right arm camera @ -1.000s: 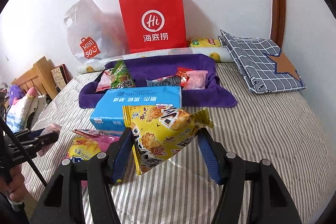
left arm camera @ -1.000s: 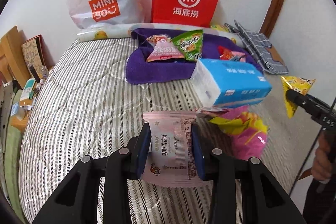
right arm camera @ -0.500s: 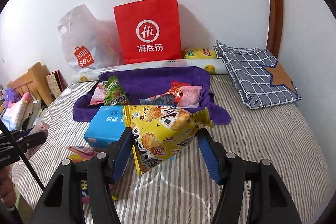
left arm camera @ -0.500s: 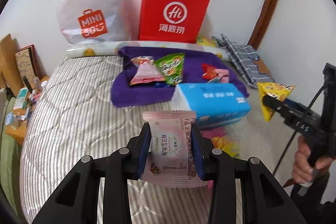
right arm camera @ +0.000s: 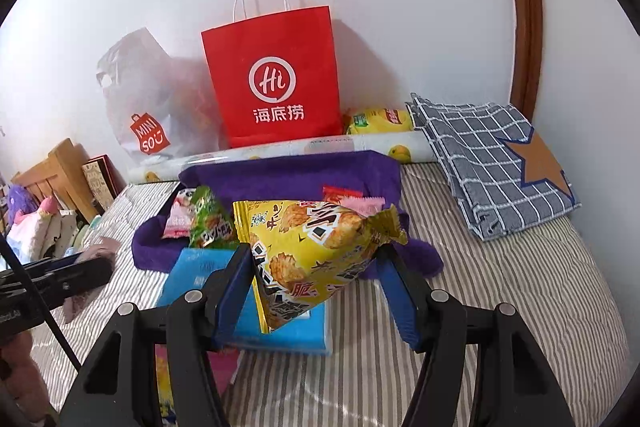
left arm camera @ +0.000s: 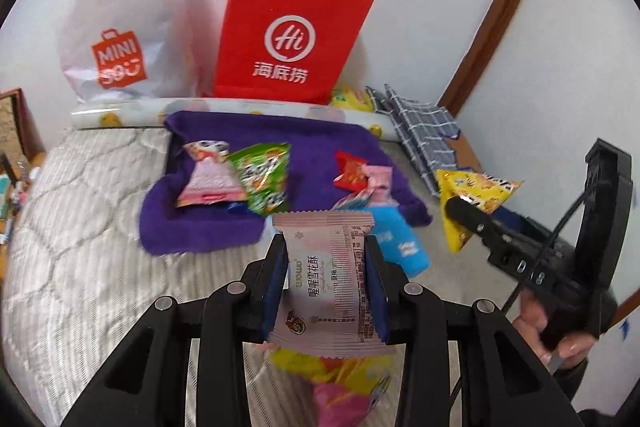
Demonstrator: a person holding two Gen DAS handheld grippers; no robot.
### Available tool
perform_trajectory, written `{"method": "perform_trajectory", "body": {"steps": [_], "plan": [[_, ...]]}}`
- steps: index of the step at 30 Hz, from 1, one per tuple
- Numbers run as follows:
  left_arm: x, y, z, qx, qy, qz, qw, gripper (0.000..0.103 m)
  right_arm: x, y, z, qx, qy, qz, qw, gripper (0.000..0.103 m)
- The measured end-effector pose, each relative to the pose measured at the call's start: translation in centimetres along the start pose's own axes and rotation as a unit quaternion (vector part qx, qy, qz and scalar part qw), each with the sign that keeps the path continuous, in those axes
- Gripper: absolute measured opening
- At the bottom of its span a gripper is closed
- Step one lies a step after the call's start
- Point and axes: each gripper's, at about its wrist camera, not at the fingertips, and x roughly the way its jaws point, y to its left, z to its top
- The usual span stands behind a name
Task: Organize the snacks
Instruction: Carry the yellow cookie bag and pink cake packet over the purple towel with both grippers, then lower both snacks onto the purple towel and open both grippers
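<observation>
My left gripper (left arm camera: 326, 283) is shut on a pale pink snack packet (left arm camera: 326, 279), held above the striped bed. My right gripper (right arm camera: 316, 291) is shut on a puffy yellow snack bag (right arm camera: 316, 259); in the left wrist view that yellow snack bag (left arm camera: 476, 195) hangs at the right, with a hand (left arm camera: 560, 331) on the handle. A purple towel (left arm camera: 312, 147) ahead carries several snacks: a pink packet (left arm camera: 210, 183), a green packet (left arm camera: 264, 179), a red one (left arm camera: 352, 173). A blue tissue pack (right arm camera: 280, 331) lies under the yellow bag.
A red paper bag (left arm camera: 288, 39) and a white plastic bag (left arm camera: 120, 23) lean on the wall behind a rolled mat (left arm camera: 128, 113). A checked cloth (right arm camera: 492, 163) lies at the right. Yellow and pink wrappers (left arm camera: 344, 383) lie below my left gripper. Wooden furniture (right arm camera: 60, 167) stands left.
Both grippers have risen and moved forward toward the purple towel, each keeping its packet. The blue tissue pack now sits lower and nearer in both views.
</observation>
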Motion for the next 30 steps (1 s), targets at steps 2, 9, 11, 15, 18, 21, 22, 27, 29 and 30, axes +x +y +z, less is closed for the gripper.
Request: {"method": "perform_trajectory", "body": {"steps": [2, 9, 11, 15, 18, 21, 22, 27, 29, 30], "plan": [[1.0, -0.1, 1.0, -0.005, -0.002, -0.006, 1.0, 0.037, 0.3, 0.2, 0.7, -0.005, -0.004, -0.001, 1.0, 0.061], [3.8, -0.8, 4.3, 0.007, -0.021, 0.016, 0.9996, 0.037, 1.1, -0.1, 3.7, -0.014, -0.024, 0.002, 1.0, 0.061], [4.3, -0.8, 5.2, 0.013, -0.032, 0.028, 0.999, 0.037, 1.4, -0.2, 4.8, -0.015, -0.029, 0.005, 0.999, 0.061], [4.8, -0.1, 6.7, 0.017, -0.048, 0.052, 0.9974, 0.037, 2.3, -0.3, 6.7, -0.019, -0.033, 0.011, 0.999, 0.061], [5.3, 0.6, 7.5, 0.017, -0.056, 0.062, 0.9964, 0.037, 3.4, -0.3, 7.8, -0.026, -0.037, 0.013, 0.999, 0.061], [5.9, 1.5, 7.8, 0.021, -0.066, 0.077, 0.9946, 0.037, 5.1, -0.6, 8.2, -0.031, -0.041, 0.006, 0.999, 0.061], [6.0, 1.8, 7.7, 0.023, -0.07, 0.086, 0.9936, 0.037, 6.0, -0.8, 8.0, -0.03, -0.041, 0.007, 0.999, 0.061], [7.1, 3.8, 7.0, 0.015, -0.064, 0.099, 0.9929, 0.037, 9.8, -2.4, 6.5, 0.006, -0.008, 0.03, 1.0, 0.061], [7.2, 4.6, 6.8, 0.007, -0.065, 0.107, 0.9921, 0.037, 10.6, -3.0, 5.9, 0.011, 0.003, 0.033, 0.999, 0.061], [7.2, 4.8, 6.6, 0.005, -0.067, 0.113, 0.9914, 0.037, 11.0, -3.2, 5.7, 0.013, 0.006, 0.028, 1.0, 0.061]]}}
